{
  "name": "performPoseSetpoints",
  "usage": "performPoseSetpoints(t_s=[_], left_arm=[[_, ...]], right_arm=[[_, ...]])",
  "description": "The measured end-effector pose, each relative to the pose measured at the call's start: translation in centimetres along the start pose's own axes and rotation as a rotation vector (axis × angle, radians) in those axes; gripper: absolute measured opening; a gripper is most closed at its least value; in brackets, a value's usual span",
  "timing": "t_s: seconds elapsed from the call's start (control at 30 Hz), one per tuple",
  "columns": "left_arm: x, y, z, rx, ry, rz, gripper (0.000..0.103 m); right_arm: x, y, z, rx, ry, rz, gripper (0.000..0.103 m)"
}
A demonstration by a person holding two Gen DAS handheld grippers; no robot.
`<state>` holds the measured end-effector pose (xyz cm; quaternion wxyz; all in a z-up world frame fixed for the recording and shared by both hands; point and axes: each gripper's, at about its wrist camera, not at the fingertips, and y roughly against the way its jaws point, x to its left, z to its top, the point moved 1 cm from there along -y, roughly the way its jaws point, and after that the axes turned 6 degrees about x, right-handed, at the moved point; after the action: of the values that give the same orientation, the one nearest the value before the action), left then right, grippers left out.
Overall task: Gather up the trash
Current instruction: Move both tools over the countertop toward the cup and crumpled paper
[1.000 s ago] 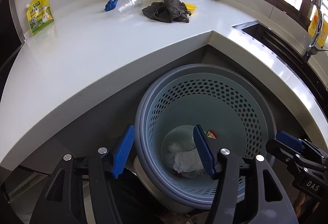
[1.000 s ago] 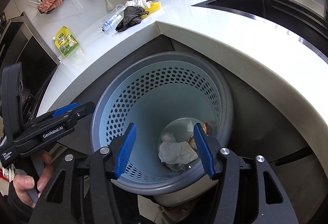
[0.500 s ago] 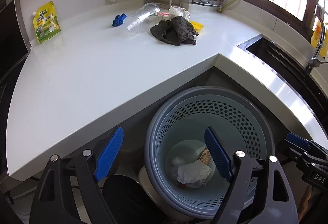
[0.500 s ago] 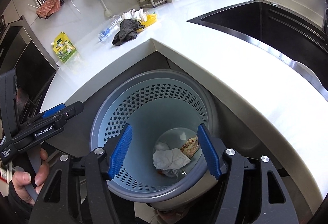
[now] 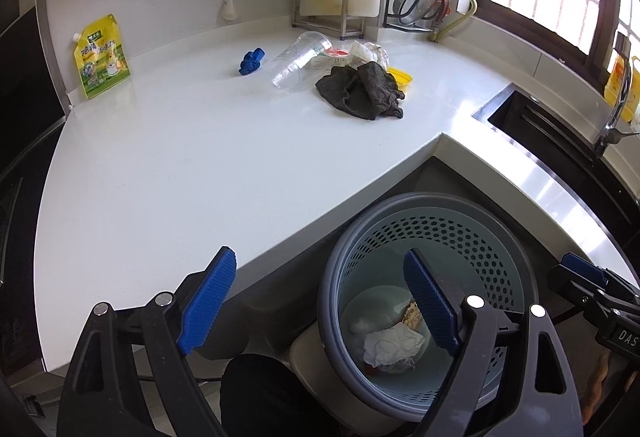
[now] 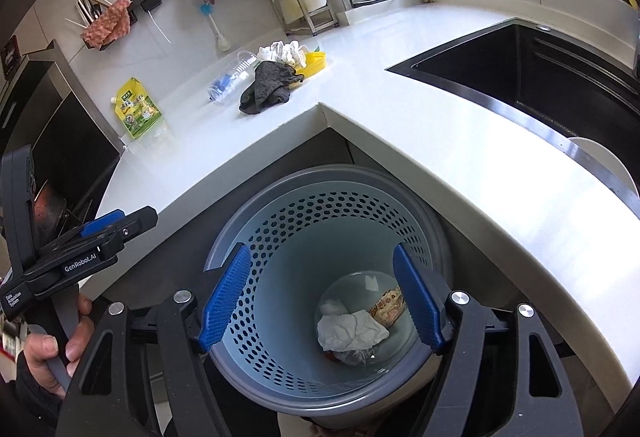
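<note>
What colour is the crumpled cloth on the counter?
Dark grey cloth, clearest in the left wrist view.

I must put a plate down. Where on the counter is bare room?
Bare: the wide counter between the yellow pouch and the front edge, and the strip beside the sink. Crowded: the back corner, around the dark cloth and plastic cup.
</note>
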<state>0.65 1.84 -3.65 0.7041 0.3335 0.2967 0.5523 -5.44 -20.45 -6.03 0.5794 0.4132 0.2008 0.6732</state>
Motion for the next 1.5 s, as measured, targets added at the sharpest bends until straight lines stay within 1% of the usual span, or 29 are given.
performPoseSetpoints(t_s=[0.1,0.27,0.37,0.47,0.83,0.97,1.13,1.3,1.37,1.5], left_arm=[[0.6,0.1,0.3,-0.007,0.018,0.0,0.084],[1.1,0.4,1.3,-0.034,0.019,0.0,0.084],[1.5,0.3,2.4,-0.054,0.024,0.003,0.087],[1.9,0.0,3.7,-0.07,0.02,0.012,0.088],[3.3,-1.8,9.6,-0.132,0.008,0.057,0.09],[4.0,-3.1,11.3,-0.131,0.019,0.056,0.091],[4.8,-4.7,13.2,-0.134,0.038,0.059,0.091],[5.1,-6.3,15.7,-0.139,0.037,0.063,0.091],[5.2,-7.1,16.6,-0.13,0.035,0.054,0.092],[5.7,-8.4,18.1,-0.12,0.044,0.059,0.092]], right_arm=[[0.7,0.0,0.4,-0.012,0.015,0.011,0.071],[1.2,-0.4,1.1,-0.024,0.025,0.022,0.071],[1.5,-1.0,2.0,-0.027,0.032,0.022,0.071],[1.6,-1.6,3.2,-0.032,0.043,0.018,0.071],[3.1,-4.0,10.2,-0.079,0.087,-0.004,0.071],[3.8,-5.1,12.3,-0.099,0.101,-0.012,0.071],[4.5,-7.1,15.0,-0.1,0.128,-0.023,0.071],[5.5,-8.8,18.2,-0.112,0.162,-0.023,0.071],[5.7,-9.7,19.4,-0.105,0.168,-0.019,0.071],[6.2,-11.9,21.7,-0.085,0.187,-0.029,0.072]])
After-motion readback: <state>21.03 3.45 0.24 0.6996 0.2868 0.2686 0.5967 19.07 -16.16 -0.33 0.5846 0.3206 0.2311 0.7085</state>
